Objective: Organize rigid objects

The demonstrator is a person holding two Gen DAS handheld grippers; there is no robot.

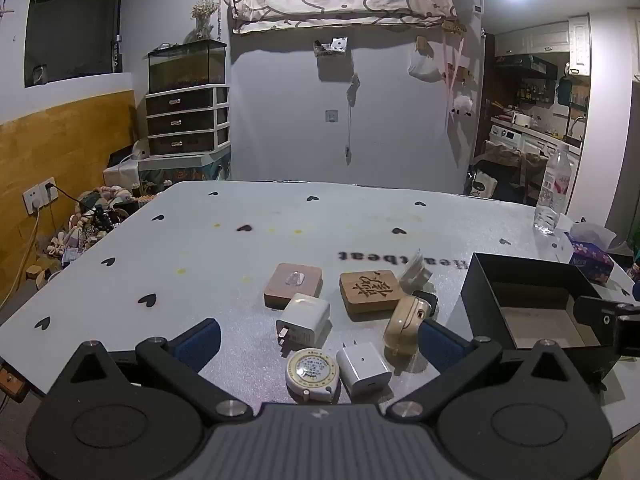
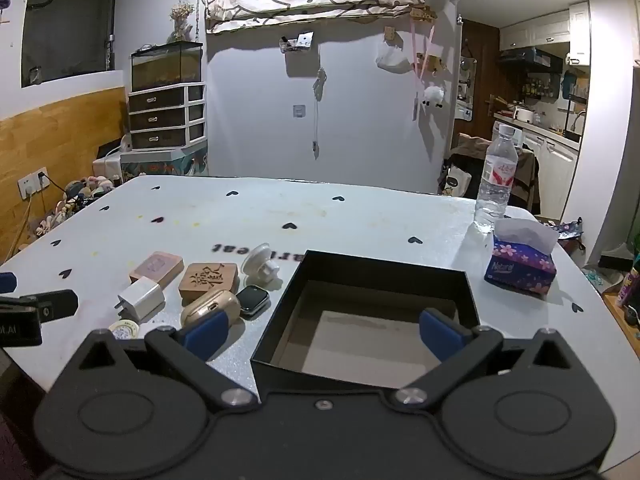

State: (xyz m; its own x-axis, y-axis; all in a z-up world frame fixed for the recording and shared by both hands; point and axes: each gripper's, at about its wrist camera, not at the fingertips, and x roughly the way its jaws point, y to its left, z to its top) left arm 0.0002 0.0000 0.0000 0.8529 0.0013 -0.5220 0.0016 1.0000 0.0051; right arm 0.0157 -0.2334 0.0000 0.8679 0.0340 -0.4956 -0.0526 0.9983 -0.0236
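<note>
- Now the left claw (image 1: 318,340) is wide open and holds nothing; it hangs low over the near edge of the table (image 1: 224,248).
- Between its blue fingers (image 1: 198,342) sit a round tape measure (image 1: 313,374) and a small white charger cube (image 1: 364,368), side by side and just touching.
- Just past them lies a bigger white plug charger (image 1: 304,320), with its prongs pointing to the near left.
- A beige earbud case (image 1: 404,326) stands tilted, close beside the right finger; I cannot tell if they touch.
- Two wooden blocks lie farther in: a plain one (image 1: 293,290) and a carved one (image 1: 370,290).
- A smartwatch (image 2: 252,300) lies just beside the earbud case, and a white round holder (image 2: 262,268) sits behind it.
- The right claw (image 2: 320,338) is wide open too and grips nothing.
- It hovers over the black box (image 2: 280,312), which is open on top and sits near the right side of the near edge, with no small things showing inside.
- A water bottle (image 2: 496,178) and a tissue pack (image 2: 520,266) stand toward the far right corner.
</note>
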